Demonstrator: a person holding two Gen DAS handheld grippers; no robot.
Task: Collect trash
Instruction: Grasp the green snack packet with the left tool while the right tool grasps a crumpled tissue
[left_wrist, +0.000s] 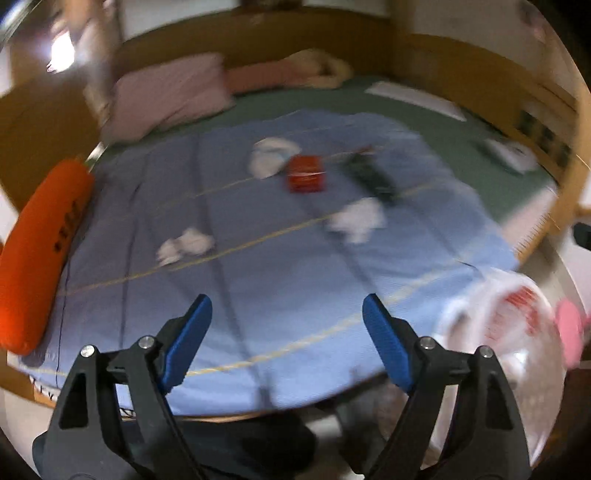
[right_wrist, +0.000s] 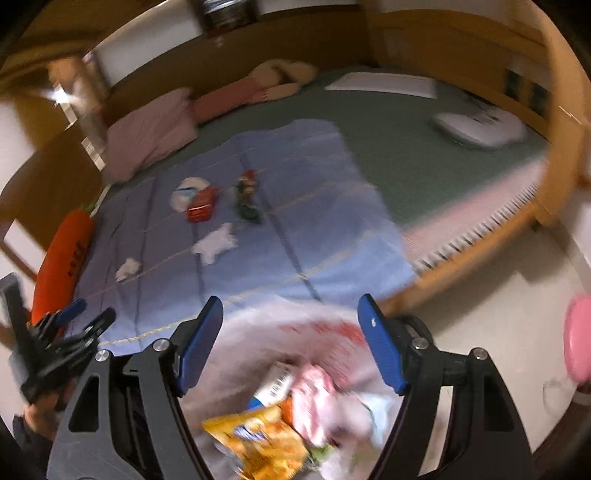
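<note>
Bedroom, bed (left_wrist: 461, 147) with a blue blanket (left_wrist: 277, 295) spread over a green sheet, both views motion-blurred. Left gripper (left_wrist: 288, 339) fingers apart, nothing between them, over the blanket's near edge. Right gripper (right_wrist: 290, 343) fingers also apart; the white trash bag (right_wrist: 258, 350) sits between and below them, whether the pads press its rim I cannot tell. Bag already holds a yellow snack wrapper (right_wrist: 258, 443), a pink-white wrapper (right_wrist: 314, 391) and other scraps. Still out on the blanket: small crumpled tissue (left_wrist: 186, 245), bigger tissue (left_wrist: 356, 219), red box (left_wrist: 306, 173), white wad (left_wrist: 271, 157), dark wrapper (left_wrist: 369, 175). Judged partly done, five pieces left.
</note>
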